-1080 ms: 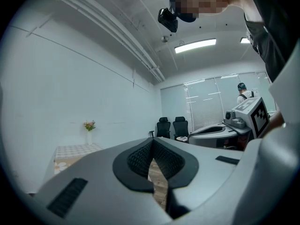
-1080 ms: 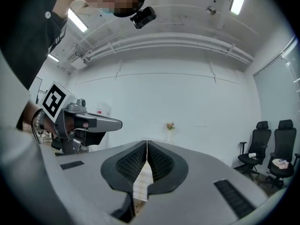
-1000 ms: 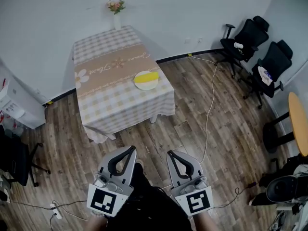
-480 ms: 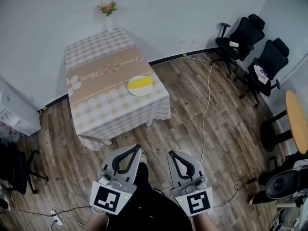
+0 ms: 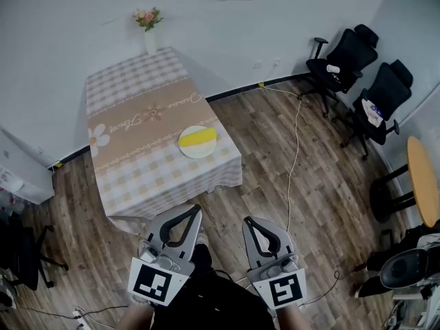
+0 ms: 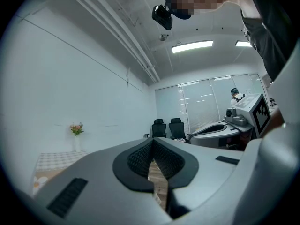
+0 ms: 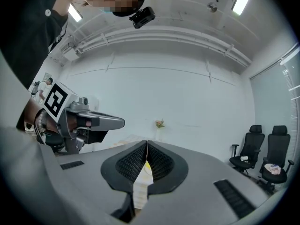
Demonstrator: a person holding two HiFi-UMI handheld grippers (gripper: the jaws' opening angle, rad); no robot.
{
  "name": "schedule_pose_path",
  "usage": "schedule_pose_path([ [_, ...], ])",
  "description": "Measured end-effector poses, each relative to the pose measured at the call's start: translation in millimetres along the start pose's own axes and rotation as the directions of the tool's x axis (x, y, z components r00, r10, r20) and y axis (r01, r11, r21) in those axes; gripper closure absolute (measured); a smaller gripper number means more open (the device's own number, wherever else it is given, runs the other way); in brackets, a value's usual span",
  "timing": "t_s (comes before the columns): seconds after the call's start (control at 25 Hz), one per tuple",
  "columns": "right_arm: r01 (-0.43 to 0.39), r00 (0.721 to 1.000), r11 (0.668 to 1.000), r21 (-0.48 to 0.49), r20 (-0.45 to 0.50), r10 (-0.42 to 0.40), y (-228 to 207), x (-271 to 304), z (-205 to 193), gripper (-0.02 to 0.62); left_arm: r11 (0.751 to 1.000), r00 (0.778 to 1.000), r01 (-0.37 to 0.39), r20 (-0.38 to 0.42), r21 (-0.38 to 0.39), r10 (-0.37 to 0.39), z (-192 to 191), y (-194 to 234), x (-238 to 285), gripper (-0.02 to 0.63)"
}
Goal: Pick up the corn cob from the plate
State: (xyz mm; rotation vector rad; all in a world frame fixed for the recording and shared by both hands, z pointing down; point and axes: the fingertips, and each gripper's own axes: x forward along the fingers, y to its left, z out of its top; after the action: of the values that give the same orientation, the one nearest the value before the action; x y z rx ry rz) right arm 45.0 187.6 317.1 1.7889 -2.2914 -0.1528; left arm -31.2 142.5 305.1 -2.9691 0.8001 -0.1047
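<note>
Fingers on our left gripper are clenched tight on nothing, and it's the same deal with the right gripper: tips pressed together, empty. The corn cob is lying across the plate, well apart from both grippers, with nothing touching it. That plate sits toward the near right corner of the bench, on the checked tablecloth, just below a beige runner with a daisy printed on it. At the far end of the bench, up against the white wall, there's a vase with flowers. We're standing off the near edge of the bench on a wood plank floor, both grippers held out side by side above it. A pale cable snakes across the floor to the right of the bench. Further right, two black office chairs are parked near the wall, and a round wooden table pokes in at the edge.
</note>
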Motion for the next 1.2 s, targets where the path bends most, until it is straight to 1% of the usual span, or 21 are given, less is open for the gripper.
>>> schedule_pose_path([
  [0.24,-0.012,1.000,1.000,-0.014,-0.001,0.012,-20.2,46.1,7.1,0.552,1.000,1.000,-0.016,0.006,-0.019,0.016,1.4,40.5,33.0,0.597],
  [0.44,-0.018,1.000,1.000,-0.013,-0.013,0.018,-38.8,82.9,7.4,0.553,1.000,1.000,-0.027,0.010,-0.010,0.027,1.1,74.6,59.3,0.597],
  [0.52,-0.019,1.000,1.000,-0.018,-0.001,0.019,-46.1,96.9,10.1,0.553,0.999,0.999,-0.033,0.016,-0.012,0.033,1.8,86.7,69.9,0.597],
  [0.6,-0.022,1.000,0.999,-0.026,0.009,0.023,-52.3,109.1,13.4,0.552,0.999,0.999,-0.035,0.021,-0.014,0.036,3.0,97.1,80.0,0.597],
  [0.76,-0.027,1.000,0.999,-0.024,-0.003,0.027,-63.3,131.1,12.3,0.553,0.999,0.999,-0.035,0.028,-0.009,0.035,5.0,114.8,97.6,0.597],
  [0.84,-0.033,0.999,0.999,-0.024,-0.001,0.033,-65.8,141.1,12.1,0.554,0.999,0.999,-0.039,0.034,0.000,0.039,4.5,122.9,102.5,0.597],
  [1.04,-0.051,0.999,0.998,-0.037,-0.012,0.050,-70.3,161.3,8.5,0.553,0.996,0.997,-0.081,0.017,-0.029,0.081,-5.8,146.3,107.6,0.597],
  [1.2,-0.062,0.998,0.997,-0.037,-0.013,0.061,-68.9,168.2,7.9,0.552,0.994,0.995,-0.101,0.013,-0.026,0.102,-8.3,156.4,106.7,0.597],
])
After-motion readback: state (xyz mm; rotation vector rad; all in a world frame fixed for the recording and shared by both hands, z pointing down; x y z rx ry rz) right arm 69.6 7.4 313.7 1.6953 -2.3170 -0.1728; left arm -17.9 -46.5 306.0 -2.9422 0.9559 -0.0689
